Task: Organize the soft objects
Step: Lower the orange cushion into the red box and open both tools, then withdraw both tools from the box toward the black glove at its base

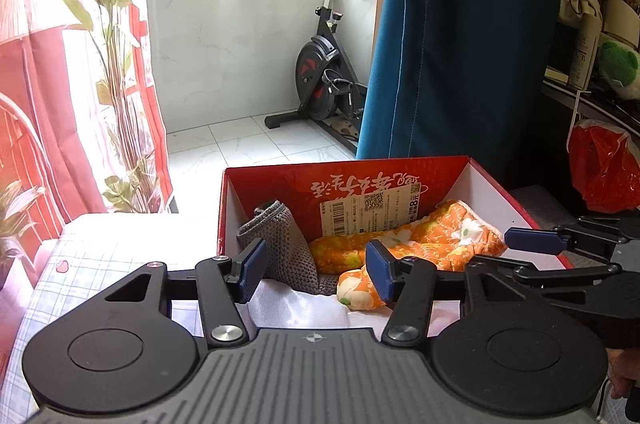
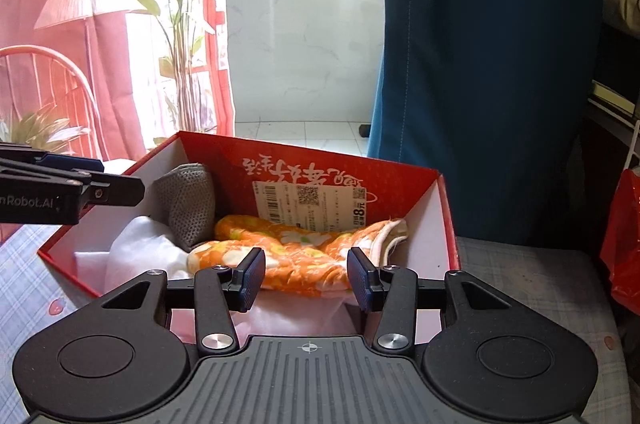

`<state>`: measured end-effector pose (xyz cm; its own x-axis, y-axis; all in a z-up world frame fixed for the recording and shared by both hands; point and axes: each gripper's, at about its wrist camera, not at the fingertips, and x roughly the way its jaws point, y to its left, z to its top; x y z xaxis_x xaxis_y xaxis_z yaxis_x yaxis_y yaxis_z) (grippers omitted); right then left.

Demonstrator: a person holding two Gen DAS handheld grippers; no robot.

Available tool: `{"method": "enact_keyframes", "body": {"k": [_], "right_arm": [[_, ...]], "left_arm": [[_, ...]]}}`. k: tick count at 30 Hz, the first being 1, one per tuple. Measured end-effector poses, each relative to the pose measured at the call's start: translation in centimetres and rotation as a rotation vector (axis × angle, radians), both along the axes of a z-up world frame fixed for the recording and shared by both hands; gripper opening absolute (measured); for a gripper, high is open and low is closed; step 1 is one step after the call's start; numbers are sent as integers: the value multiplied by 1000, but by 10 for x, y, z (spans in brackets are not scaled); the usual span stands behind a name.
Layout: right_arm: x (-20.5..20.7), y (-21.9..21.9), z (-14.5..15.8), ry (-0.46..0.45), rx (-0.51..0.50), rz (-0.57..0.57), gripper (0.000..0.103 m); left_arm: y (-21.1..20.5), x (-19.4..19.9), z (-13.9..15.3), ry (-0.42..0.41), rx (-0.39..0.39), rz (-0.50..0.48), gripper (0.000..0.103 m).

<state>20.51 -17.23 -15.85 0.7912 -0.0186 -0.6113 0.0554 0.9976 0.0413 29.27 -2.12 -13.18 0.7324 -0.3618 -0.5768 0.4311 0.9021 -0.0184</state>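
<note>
A red cardboard box [image 1: 276, 180] [image 2: 448, 212] stands open on the bed. Inside lie an orange floral cloth [image 1: 432, 236] [image 2: 296, 256], a grey knitted cloth [image 1: 280, 240] [image 2: 188, 204] leaning on the left wall, and a white cloth [image 1: 304, 308] [image 2: 140, 252] at the front. My left gripper [image 1: 316, 272] is open and empty, over the box's near edge above the cloths. My right gripper [image 2: 306, 278] is open and empty, over the box's near right side just before the orange cloth. Each gripper shows in the other's view, the right one [image 1: 536, 240] and the left one [image 2: 96, 184].
The box sits on a checked bedsheet [image 1: 92, 264] [image 2: 532, 284]. A blue curtain [image 1: 460, 44] hangs behind the box, a red curtain [image 1: 48, 84] at left. An exercise bike [image 1: 324, 72] stands on the balcony. A red plastic bag [image 1: 604, 164] hangs at right.
</note>
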Motion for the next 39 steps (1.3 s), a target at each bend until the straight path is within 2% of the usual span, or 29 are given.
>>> {"method": "enact_keyframes", "body": {"k": [9,12,16,22,28,34,39], "right_arm": [[-38,1,9,-21,2,17,42],[-51,-2,12,-47,18,9,42],[-70,-1,14,-76,32,12,42],[-102,10,16,-119,9,75,42],[-119,6,-7,-121,72,45,42],[-117,1,-46,-47,134,-22,42],[-109,1,-64,-19,160,-48,42]], "left_arm": [[9,-29,10,-27,0,10,57],[11,-39,7,-23,16,3,57],[19,-56,4,-15,-16,-1,57],[29,-79,-12,3,-19,-27,57],[37,-86,-35,36,2,-33,58],[44,-78,-62,99,7,-11,59],[45,-71,-78,133,1,3,59]]}}
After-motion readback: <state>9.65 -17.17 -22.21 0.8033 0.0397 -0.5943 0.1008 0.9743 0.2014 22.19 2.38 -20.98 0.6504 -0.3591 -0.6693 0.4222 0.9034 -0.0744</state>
